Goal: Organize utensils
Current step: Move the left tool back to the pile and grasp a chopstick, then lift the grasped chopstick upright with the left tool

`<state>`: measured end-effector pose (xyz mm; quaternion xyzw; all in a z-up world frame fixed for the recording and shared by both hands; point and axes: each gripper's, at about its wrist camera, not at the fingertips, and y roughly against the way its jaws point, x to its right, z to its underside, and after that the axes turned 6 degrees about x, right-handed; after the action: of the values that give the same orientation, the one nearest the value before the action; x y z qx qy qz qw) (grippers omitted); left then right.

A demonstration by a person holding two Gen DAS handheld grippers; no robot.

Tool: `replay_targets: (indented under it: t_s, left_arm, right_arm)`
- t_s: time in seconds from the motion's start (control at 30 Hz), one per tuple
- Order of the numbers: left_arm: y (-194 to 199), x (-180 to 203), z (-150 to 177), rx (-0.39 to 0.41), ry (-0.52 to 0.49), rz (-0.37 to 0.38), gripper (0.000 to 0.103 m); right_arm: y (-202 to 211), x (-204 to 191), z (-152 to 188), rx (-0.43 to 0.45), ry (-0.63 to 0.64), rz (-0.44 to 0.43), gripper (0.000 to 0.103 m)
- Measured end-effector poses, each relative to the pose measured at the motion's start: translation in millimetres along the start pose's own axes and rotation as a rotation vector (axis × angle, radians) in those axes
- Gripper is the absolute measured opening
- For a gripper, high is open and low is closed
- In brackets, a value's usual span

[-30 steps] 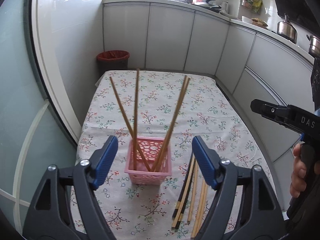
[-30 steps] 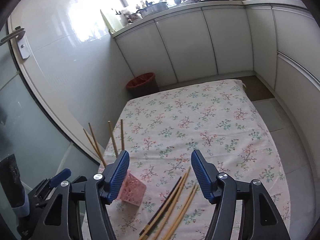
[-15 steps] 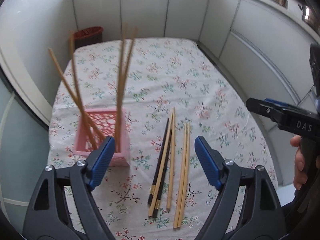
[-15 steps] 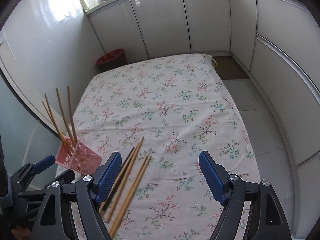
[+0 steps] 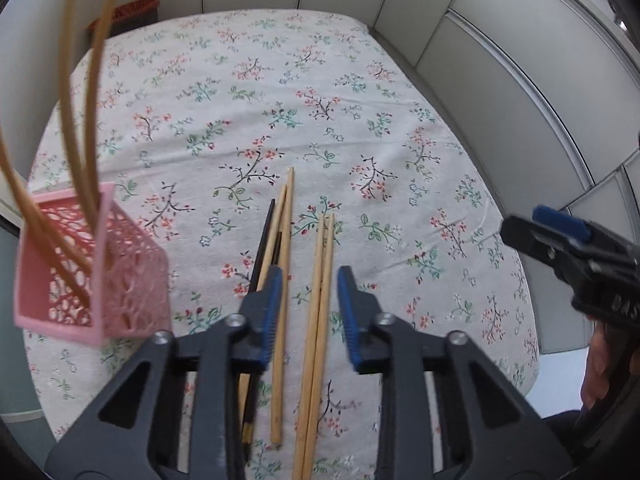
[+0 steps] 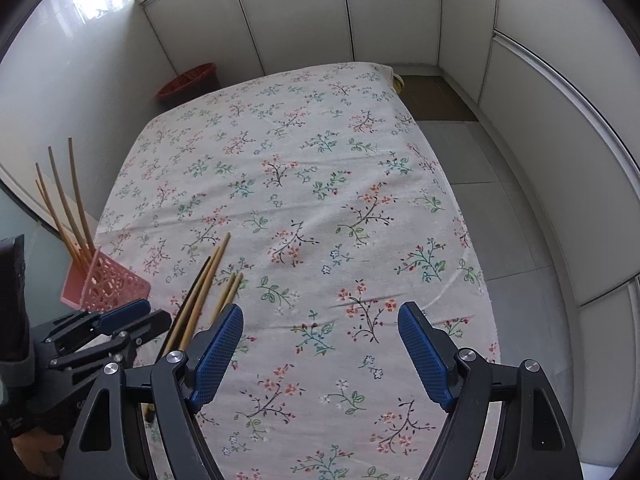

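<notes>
Left gripper [image 5: 307, 304]: blue-padded jaws partly open, empty, straddling a pair of pale wooden chopsticks [image 5: 320, 312] lying on the floral tablecloth [image 5: 360, 120]. Right gripper [image 6: 320, 354]: jaws wide, empty, above bare cloth. Pink perforated plastic basket [image 5: 100, 276]: holds upright tan chopsticks [image 5: 86, 128], at the left.

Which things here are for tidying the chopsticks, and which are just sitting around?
For the job: loose chopsticks, pink basket already holding some, left gripper, right gripper.

Just around: floral tablecloth, red bin, white cabinets.
</notes>
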<state>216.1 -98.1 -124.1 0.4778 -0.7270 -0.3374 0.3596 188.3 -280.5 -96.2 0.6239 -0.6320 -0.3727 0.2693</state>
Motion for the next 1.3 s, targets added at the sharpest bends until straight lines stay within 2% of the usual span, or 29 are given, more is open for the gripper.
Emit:
replay_targets:
  t_s: [0.03,0.1,0.6,0.8,1.03,1.3]
  left_arm:
    - [-7,-1,-2,-0.001,0.006,-0.001,0.017]
    - [-18,-2,-6,0.001,0.007,-0.013,0.014]
    - [-73,-3,-21,-0.019,-0.006,-0.090,0.009]
    - [-79,0,-26,0.011,-0.019,-0.104,0.009]
    - [-64,10,-24,0.036,-0.049,-0.107,0.007]
    - [-6,6,-19,0.119,-0.066,-0.070,0.007]
  right_arm:
    - [-3,2,1,-0.007,-0.003,0.003,0.081]
    - [-8,6,2,-0.023,-0.010,0.012,0.081]
    - [-22,16,2,-0.069,-0.018,0.009,0.081]
    - [-25,22,3,-0.078,-0.038,0.010,0.081]
    - [-28,21,3,-0.085,-0.045,0.015,0.081]
    - [-33,9,2,-0.088,-0.022,0.010,0.081]
